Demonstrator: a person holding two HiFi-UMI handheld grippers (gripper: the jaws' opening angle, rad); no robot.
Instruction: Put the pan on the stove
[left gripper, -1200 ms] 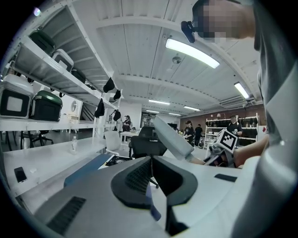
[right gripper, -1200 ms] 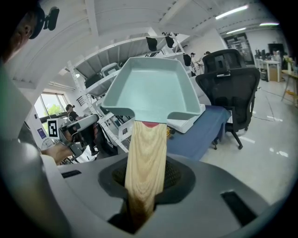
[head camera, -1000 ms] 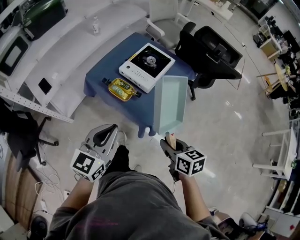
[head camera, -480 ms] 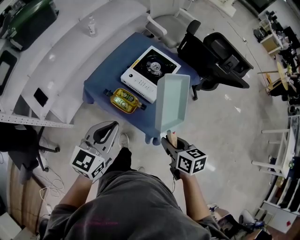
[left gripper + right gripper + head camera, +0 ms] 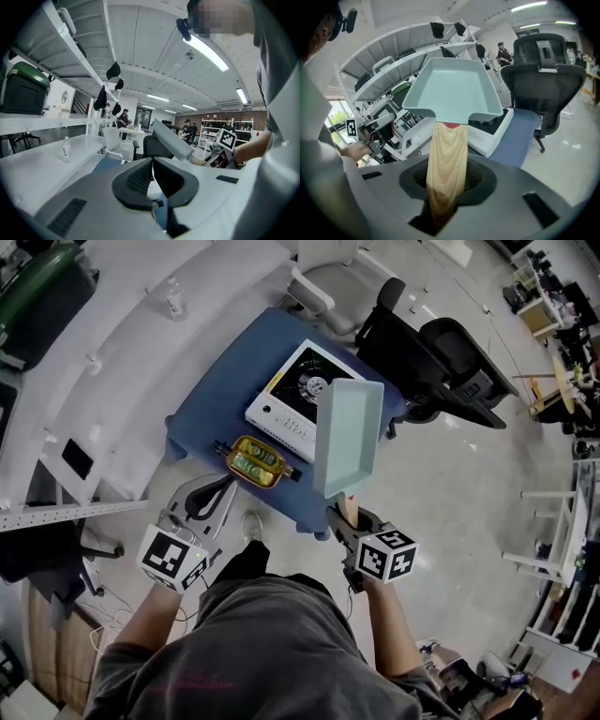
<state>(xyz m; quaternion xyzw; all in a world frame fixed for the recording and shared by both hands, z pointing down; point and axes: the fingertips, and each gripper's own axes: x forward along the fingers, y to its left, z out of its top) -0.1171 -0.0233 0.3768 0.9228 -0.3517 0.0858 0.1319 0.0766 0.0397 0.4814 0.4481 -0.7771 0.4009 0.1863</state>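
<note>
The right gripper (image 5: 447, 183) is clamped on the smooth wooden handle (image 5: 446, 154) of the pan (image 5: 452, 89), carried in the air just short of the stove (image 5: 298, 382). Held so far back, the shallow, square, mint-green pan could sag, or clip the boxy white stove's edge. The left gripper (image 5: 151, 164), farther from the stove, is closed and empty.

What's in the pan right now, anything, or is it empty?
Empty. The right gripper view looks straight into the pan, and its pale green inside is bare, with no food or liquid.
</note>
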